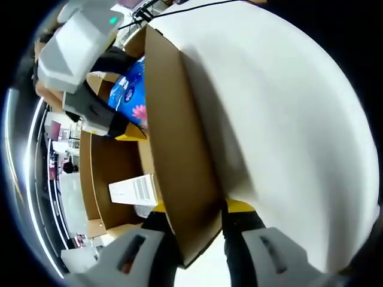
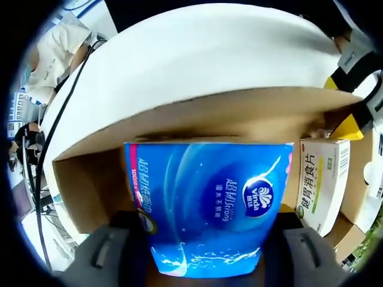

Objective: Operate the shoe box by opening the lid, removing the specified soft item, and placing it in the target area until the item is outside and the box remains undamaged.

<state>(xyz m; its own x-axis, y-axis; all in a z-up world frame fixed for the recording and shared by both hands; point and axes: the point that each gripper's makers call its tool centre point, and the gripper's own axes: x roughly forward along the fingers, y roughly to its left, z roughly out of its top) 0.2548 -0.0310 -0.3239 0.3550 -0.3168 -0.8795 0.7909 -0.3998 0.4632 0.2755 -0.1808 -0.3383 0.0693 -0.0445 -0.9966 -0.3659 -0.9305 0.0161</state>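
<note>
The left hand-held gripper [image 1: 200, 251] pinches the edge of a shoe box lid [image 1: 179, 149] at the bottom centre of the left gripper view, its two grey jaws closed on either side of the brown cardboard panel, yellow pads pressed to it. The lid stands raised, its white outer face filling the right half of the frame. To its left lies the open shoe box [image 1: 102, 173], brown inside, with a small white carton [image 1: 133, 191] bearing a barcode on its floor. At the upper left of that frame the right hand-held gripper [image 1: 119, 122] reaches into the box against a blue tissue pack [image 1: 128, 89] with a pink flower.

In the right gripper view, the same blue tissue pack [image 2: 209, 203] sits at lower centre between the grey jaws of the right hand-held gripper [image 2: 206, 251], which close on its sides; the pack is inside the box, under the raised lid [image 2: 197, 66] arching across the top. Just beside it, at right, stands a white and green carton [image 2: 323, 179] with printed characters. A person in light clothing [image 2: 54, 54] appears at the upper left.
</note>
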